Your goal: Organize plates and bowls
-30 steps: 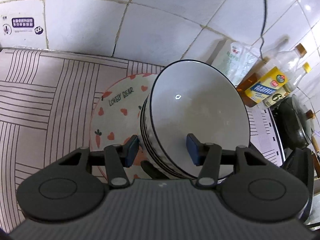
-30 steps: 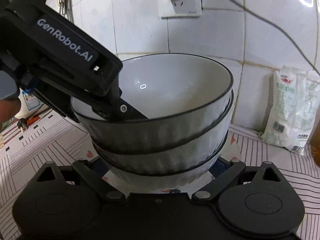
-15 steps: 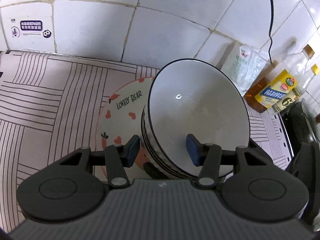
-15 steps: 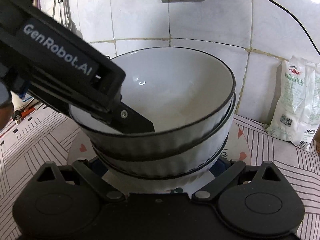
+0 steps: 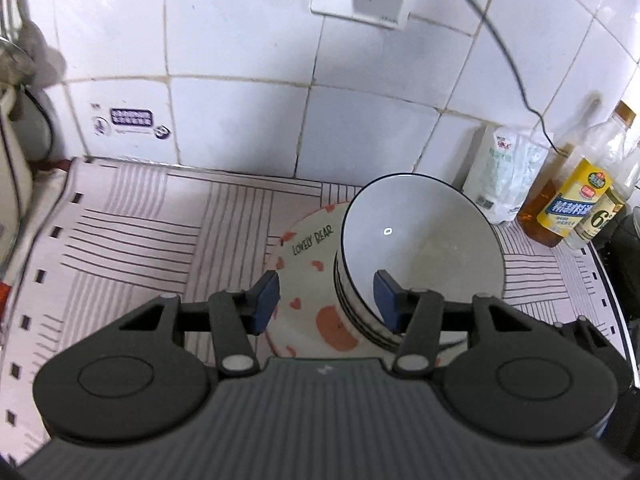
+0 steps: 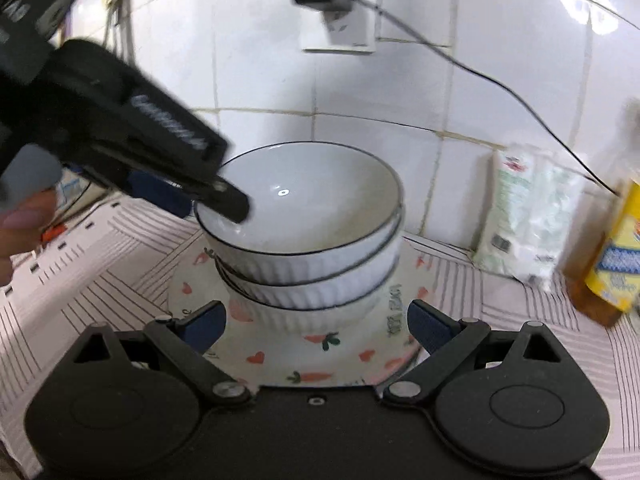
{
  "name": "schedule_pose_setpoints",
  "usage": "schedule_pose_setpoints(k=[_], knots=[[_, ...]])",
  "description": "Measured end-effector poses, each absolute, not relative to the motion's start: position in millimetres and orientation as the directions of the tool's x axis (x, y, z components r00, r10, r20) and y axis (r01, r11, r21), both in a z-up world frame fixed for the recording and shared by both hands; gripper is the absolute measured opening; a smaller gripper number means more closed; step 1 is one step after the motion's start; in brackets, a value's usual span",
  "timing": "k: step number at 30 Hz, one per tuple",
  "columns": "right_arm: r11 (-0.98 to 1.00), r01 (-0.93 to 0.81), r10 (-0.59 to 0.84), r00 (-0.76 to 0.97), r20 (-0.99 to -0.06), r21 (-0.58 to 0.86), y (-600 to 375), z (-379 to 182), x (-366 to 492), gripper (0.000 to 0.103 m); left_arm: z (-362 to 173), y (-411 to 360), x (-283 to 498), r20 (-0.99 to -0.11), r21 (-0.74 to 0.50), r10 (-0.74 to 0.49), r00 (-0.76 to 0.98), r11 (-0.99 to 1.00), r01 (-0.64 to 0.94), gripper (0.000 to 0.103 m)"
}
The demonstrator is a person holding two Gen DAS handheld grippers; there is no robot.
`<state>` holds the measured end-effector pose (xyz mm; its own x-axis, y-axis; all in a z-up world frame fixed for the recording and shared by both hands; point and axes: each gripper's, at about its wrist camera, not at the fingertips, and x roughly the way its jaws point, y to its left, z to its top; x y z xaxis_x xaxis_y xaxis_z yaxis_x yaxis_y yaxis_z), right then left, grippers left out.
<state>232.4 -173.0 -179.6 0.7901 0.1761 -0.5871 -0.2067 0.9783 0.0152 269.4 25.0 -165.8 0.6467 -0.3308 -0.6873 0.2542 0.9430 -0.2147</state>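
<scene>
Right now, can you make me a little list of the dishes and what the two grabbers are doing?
bowls: three white bowls, stacked upright
plate: carrot-and-heart plate, under the bowls
left gripper: opening, top bowl rim between its jaws
right gripper: open, holding nothing
behind: bottles, white bag

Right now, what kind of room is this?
Most likely a home kitchen counter: white tiled wall, stacked bowls on a carrot-print plate, and oil bottles beside a pan.
</scene>
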Motion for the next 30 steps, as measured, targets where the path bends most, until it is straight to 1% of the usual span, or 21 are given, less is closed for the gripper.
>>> schedule_pose_setpoints(k=[2, 3, 4, 8, 10, 12, 16, 18, 22, 26, 30], knots=[[0.983, -0.182, 0.158, 0.79, -0.593, 0.019, -175.7, -176.0, 226.8, 0.099, -157.2, 26.1, 259.6, -0.688, -0.202, -0.325, 0.649, 0.945, 0.259, 0.053], [0.985, -0.171, 0.151, 0.788, -0.597, 0.023, -177.1, -173.7, 223.0, 0.099, -153.3, 26.5, 254.0, -0.686, -0.195, -0.323, 0.652, 0.945, 0.262, 0.057], [0.986, -0.162, 0.148, 0.782, -0.606, 0.031, -175.4, -172.2, 222.5, 0.099, -149.6, 27.2, 247.4, -0.681, -0.191, -0.325, 0.656, 0.944, 0.269, 0.063], [0.988, -0.131, 0.153, 0.746, -0.648, 0.082, -172.2, -171.2, 203.4, 0.099, -139.8, 28.8, 223.2, -0.678, -0.176, -0.324, 0.66, 0.943, 0.282, 0.071], [0.99, -0.113, 0.137, 0.746, -0.652, 0.079, -169.0, -168.9, 193.0, 0.099, -135.4, 30.5, 212.3, -0.676, -0.173, -0.325, 0.661, 0.942, 0.287, 0.08], [0.992, -0.09, 0.124, 0.737, -0.665, 0.085, -169.9, -164.1, 184.4, 0.099, -130.0, 33.9, 199.6, -0.667, -0.169, -0.328, 0.669, 0.941, 0.292, 0.086], [0.998, -0.036, 0.064, 0.711, -0.7, 0.055, -171.5, -156.0, 170.6, 0.099, -120.9, 42.9, 177.4, -0.653, -0.154, -0.313, 0.69, 0.946, 0.284, 0.098], [1.0, -0.009, 0.026, 0.703, -0.711, 0.027, -173.3, -153.3, 162.8, 0.099, -117.7, 48.2, 167.8, -0.651, -0.141, -0.3, 0.697, 0.95, 0.278, 0.101], [0.998, 0.061, -0.067, 0.683, -0.727, -0.035, -176.1, -143.3, 148.3, 0.099, -113.0, 58.6, 152.5, -0.665, -0.127, -0.266, 0.698, 0.961, 0.246, 0.103], [0.997, 0.059, -0.079, 0.691, -0.718, -0.053, -180.0, -122.6, 128.6, 0.099, -106.5, 64.5, 138.4, -0.686, -0.11, -0.221, 0.693, 0.973, 0.202, 0.103], [0.995, 0.086, -0.09, 0.687, -0.721, -0.042, -183.1, -97.9, 111.7, 0.099, -94.4, 60.8, 119.0, -0.71, -0.031, -0.179, 0.681, 0.974, 0.223, 0.103]])
